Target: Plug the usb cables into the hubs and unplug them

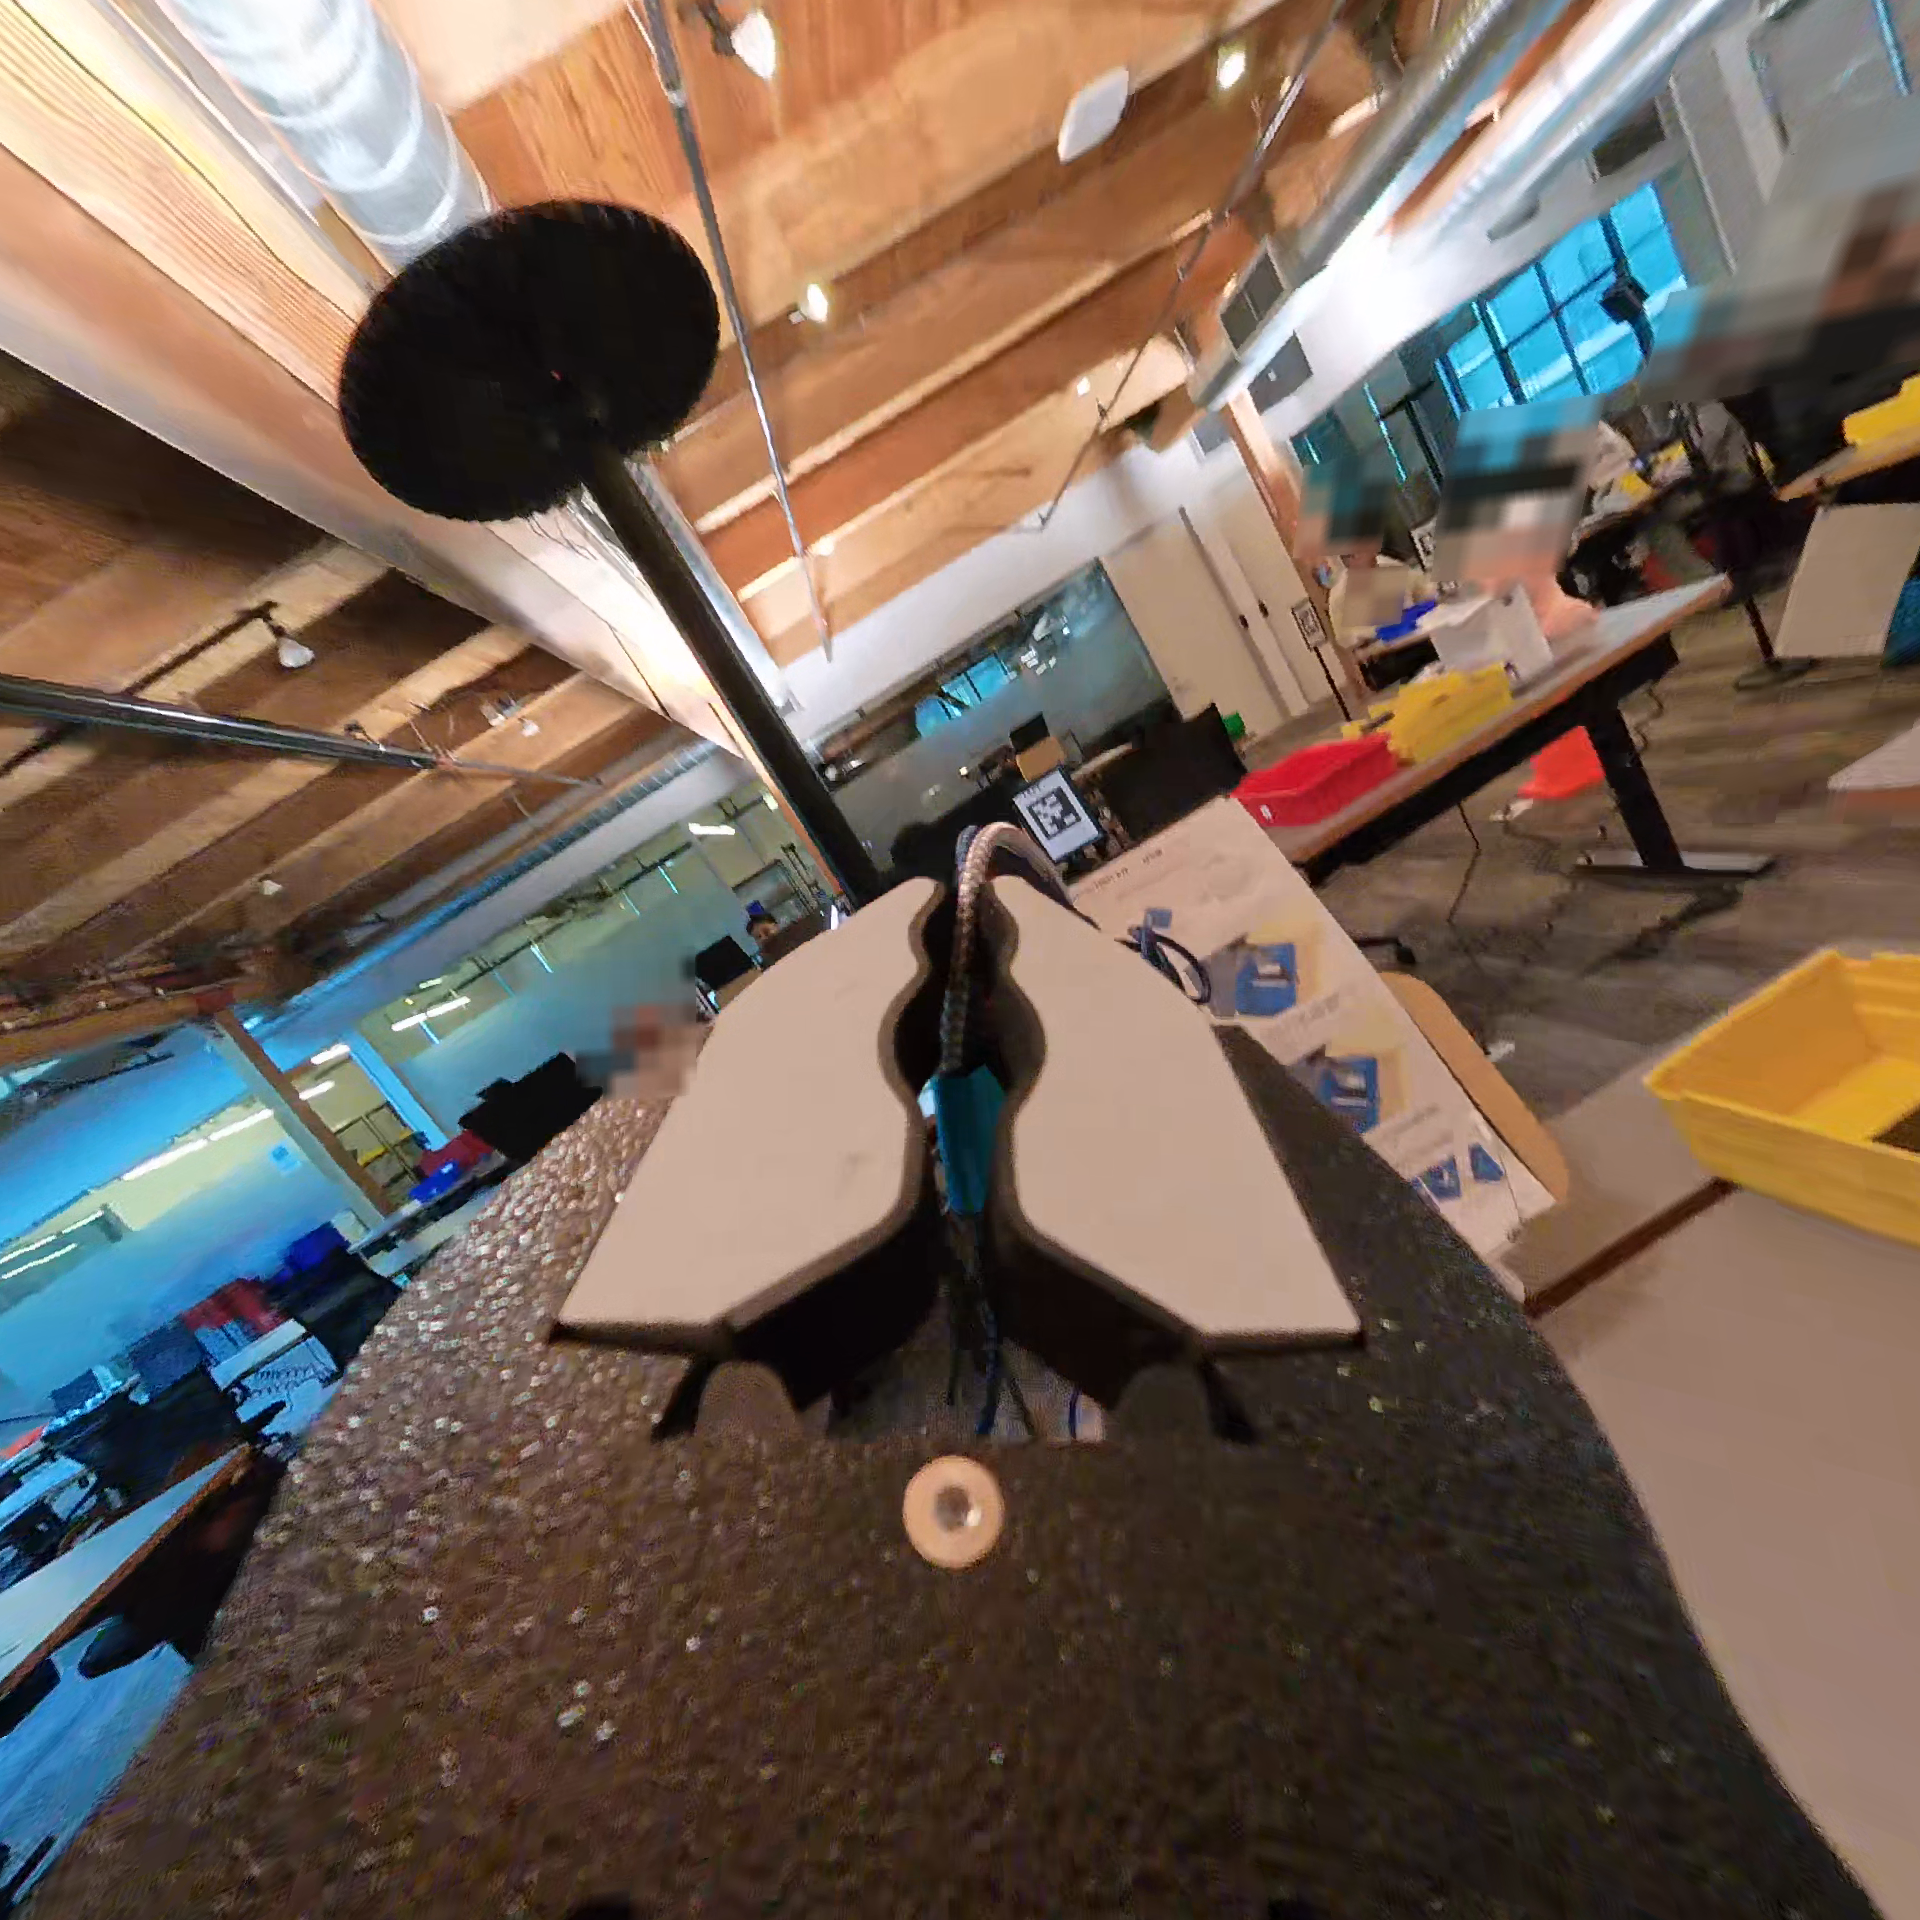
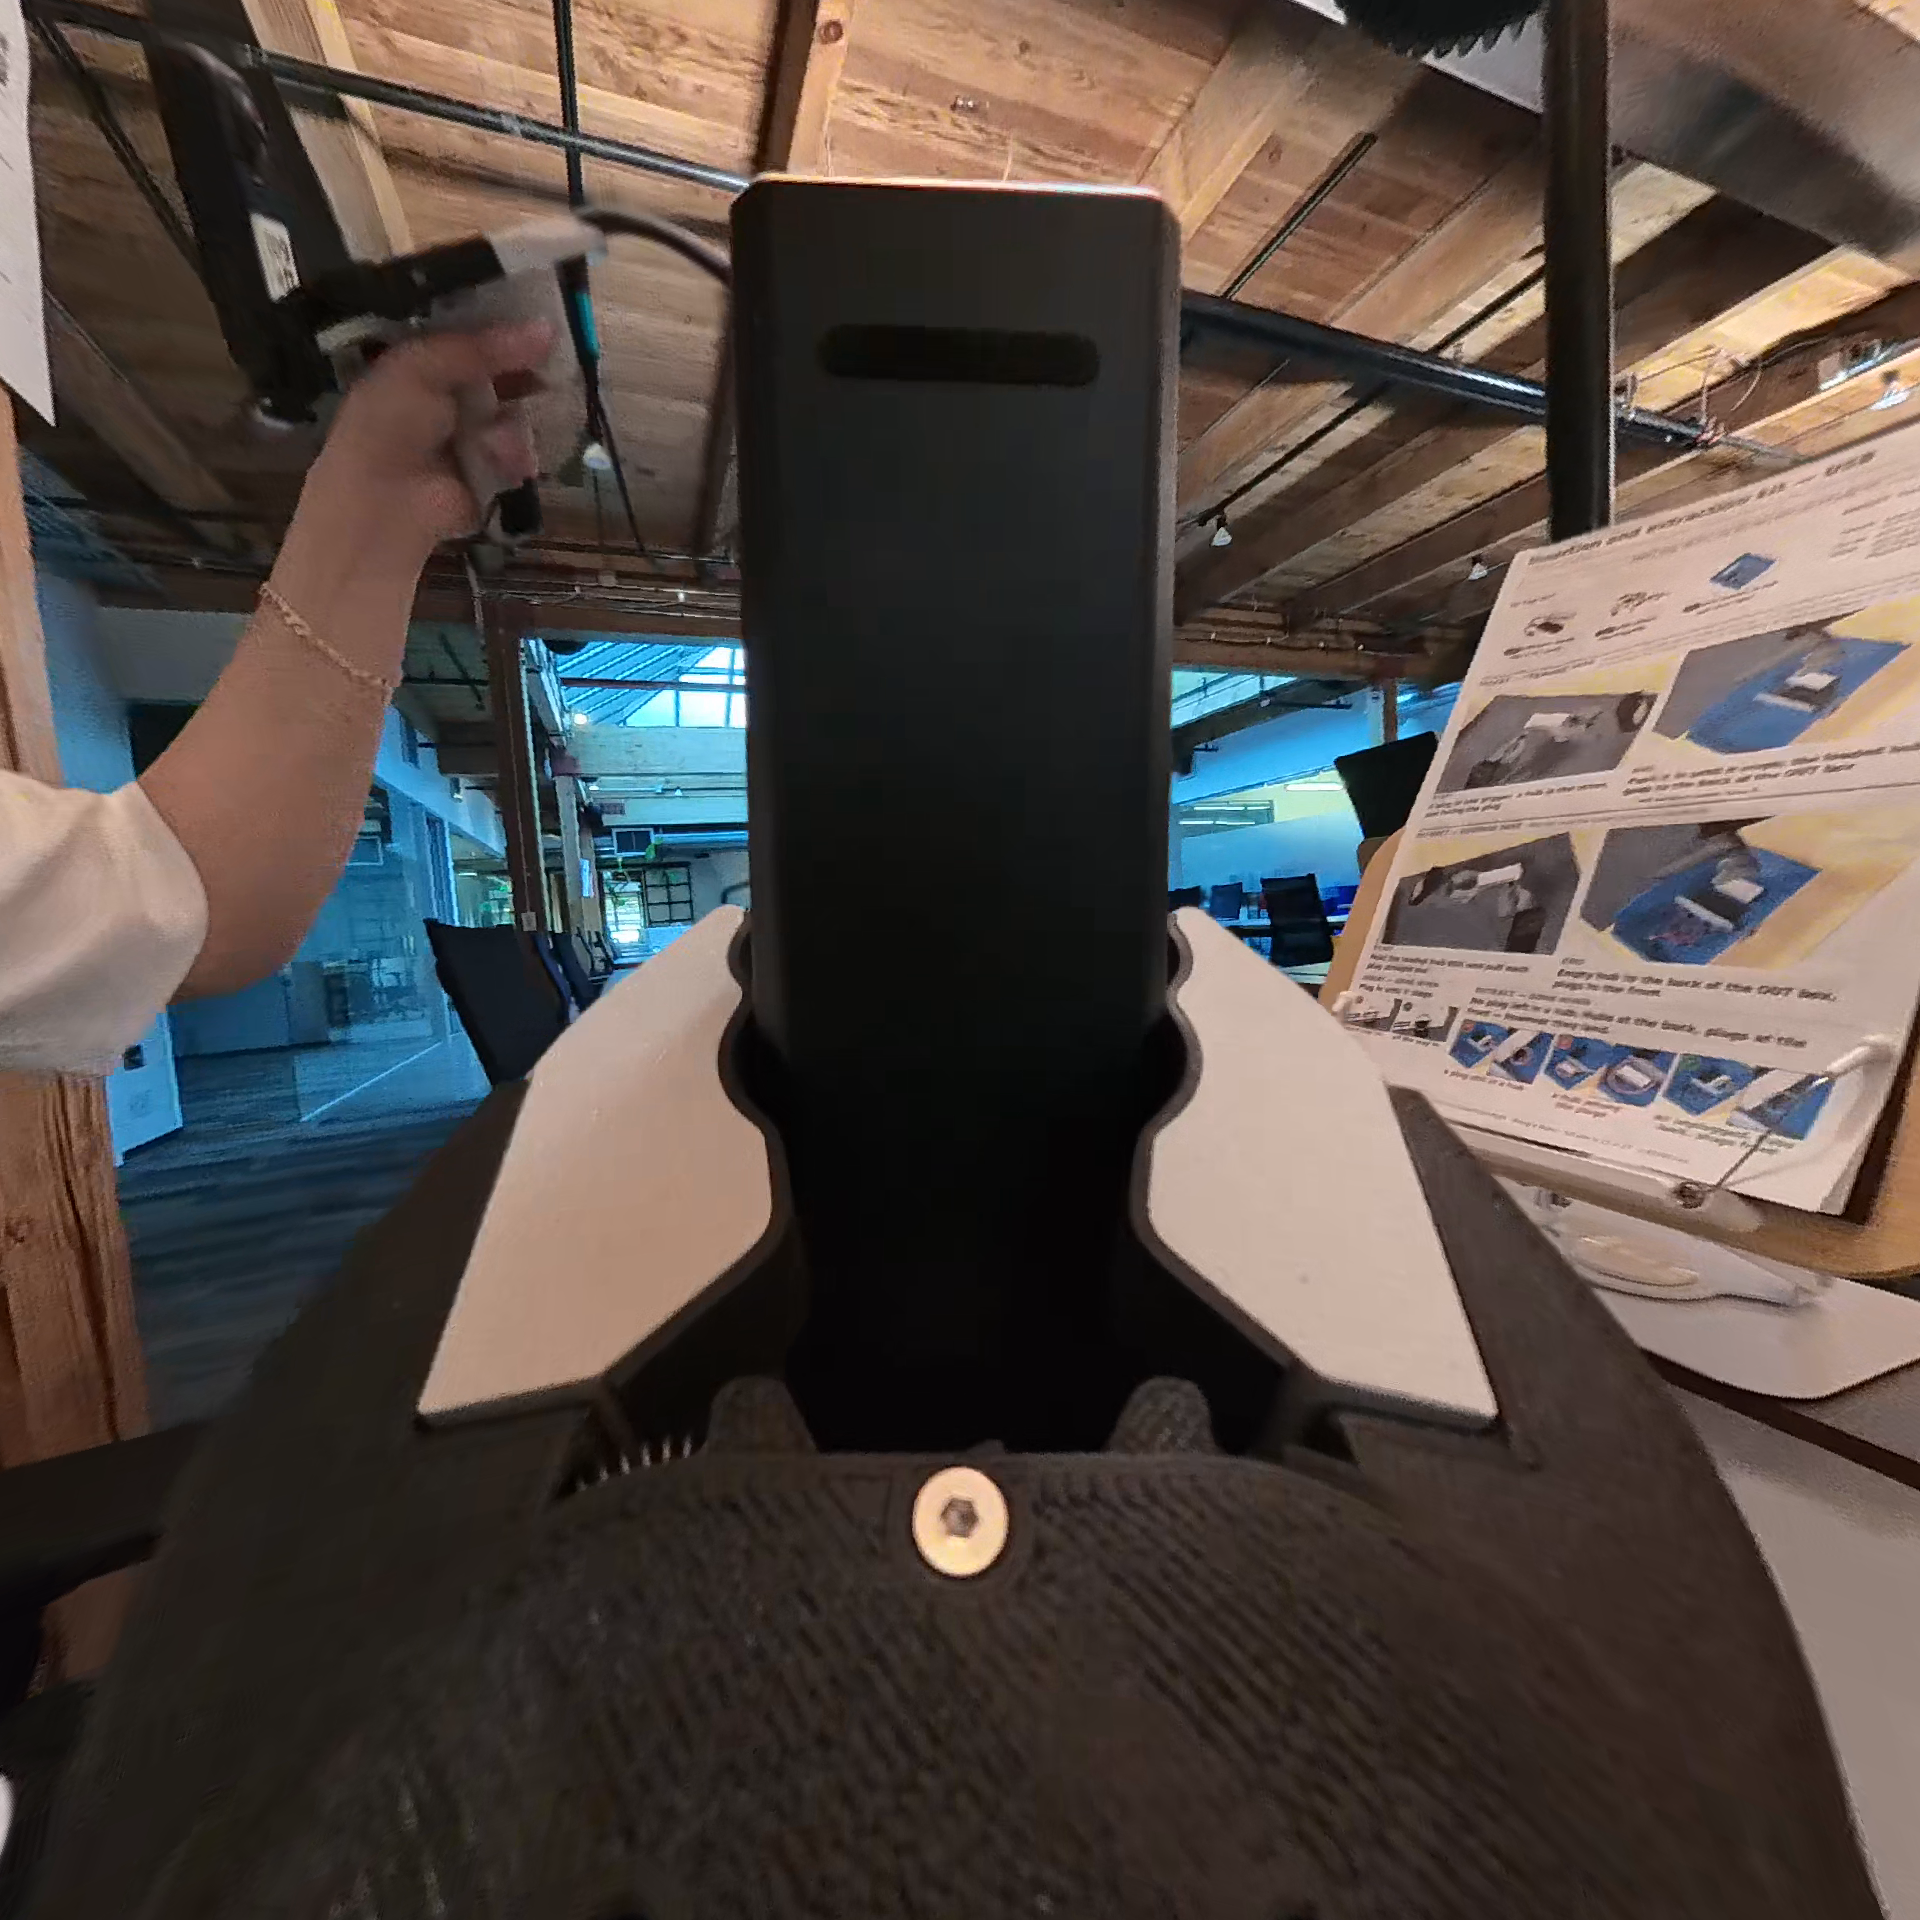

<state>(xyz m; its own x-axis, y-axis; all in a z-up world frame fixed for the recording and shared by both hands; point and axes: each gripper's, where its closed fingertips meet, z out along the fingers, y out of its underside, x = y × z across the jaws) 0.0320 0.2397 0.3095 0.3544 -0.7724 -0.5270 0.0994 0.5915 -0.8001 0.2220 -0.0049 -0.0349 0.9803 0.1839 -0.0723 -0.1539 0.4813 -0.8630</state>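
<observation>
The left gripper (image 1: 961, 1049) is pinched on a braided cable (image 1: 958, 966), its teal plug sleeve (image 1: 964, 1143) caught between the fingers. The cable looks light and floppy, so the stiff sleeve is probably the right place to hold it. The right gripper (image 2: 961, 997) clamps a black hub (image 2: 956, 665), which stands upright, slot (image 2: 958, 355) near the top. It looks rigid and smooth, likely slippery unless squeezed on its flat sides. Both are lifted well above the bench (image 1: 1766, 1455).

Wood-beam ceiling (image 2: 987, 94), worktable (image 1: 1538, 717), windows (image 1: 1558, 322)
</observation>
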